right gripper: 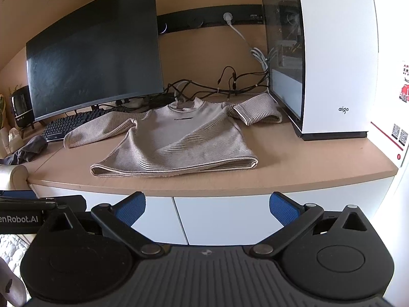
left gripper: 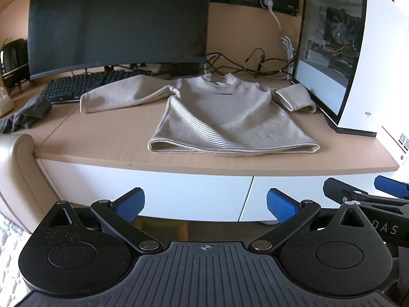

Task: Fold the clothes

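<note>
Left wrist view: the left gripper is held below the desk edge, jaws spread wide and empty. The beige ribbed sweater lies flat on the desk between the monitor and the white PC case. Right wrist view: the right gripper likewise has its jaws apart, holding nothing; the sweater's one sleeve reaches toward the keyboard.

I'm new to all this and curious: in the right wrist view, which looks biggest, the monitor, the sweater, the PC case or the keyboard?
Largest to smallest, as they look:
1. Monitor
2. PC case, though it may look close to the monitor's size only because it stands nearer
3. Sweater
4. Keyboard, partly hidden
</note>
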The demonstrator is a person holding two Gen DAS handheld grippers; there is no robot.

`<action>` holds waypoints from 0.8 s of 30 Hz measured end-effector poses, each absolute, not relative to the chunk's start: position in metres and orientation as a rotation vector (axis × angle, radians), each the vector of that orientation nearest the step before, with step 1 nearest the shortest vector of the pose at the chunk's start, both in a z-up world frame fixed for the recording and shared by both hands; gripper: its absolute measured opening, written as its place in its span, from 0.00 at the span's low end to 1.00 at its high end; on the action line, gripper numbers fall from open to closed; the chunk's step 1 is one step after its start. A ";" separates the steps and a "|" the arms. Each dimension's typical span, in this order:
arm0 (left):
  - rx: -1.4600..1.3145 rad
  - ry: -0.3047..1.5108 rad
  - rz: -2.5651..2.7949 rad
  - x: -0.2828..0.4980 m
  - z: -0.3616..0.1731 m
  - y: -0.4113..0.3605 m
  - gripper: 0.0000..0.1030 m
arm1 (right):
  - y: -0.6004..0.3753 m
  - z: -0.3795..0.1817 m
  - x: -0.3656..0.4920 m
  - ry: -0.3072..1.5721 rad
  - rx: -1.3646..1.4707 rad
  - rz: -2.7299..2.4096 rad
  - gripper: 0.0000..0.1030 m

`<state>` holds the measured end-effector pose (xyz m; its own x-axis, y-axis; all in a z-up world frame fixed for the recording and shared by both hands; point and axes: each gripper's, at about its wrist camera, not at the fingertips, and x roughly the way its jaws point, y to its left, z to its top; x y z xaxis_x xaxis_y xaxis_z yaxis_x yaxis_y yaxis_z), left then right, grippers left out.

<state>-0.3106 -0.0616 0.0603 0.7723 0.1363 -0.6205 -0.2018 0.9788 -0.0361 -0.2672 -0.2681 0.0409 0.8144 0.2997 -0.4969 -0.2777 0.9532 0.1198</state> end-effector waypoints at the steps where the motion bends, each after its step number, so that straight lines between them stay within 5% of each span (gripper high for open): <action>1: -0.103 0.665 0.183 -0.311 0.060 -0.062 1.00 | -0.268 0.041 -0.267 0.538 0.042 0.307 1.00; 24: -0.110 0.677 0.184 -0.303 0.058 -0.059 1.00 | -0.263 0.037 -0.261 0.552 0.034 0.307 1.00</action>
<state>-0.3026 -0.0594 0.0575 0.7639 0.1336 -0.6314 -0.2048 0.9779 -0.0409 -0.2608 -0.2635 0.0372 0.8069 0.2959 -0.5113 -0.2778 0.9539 0.1138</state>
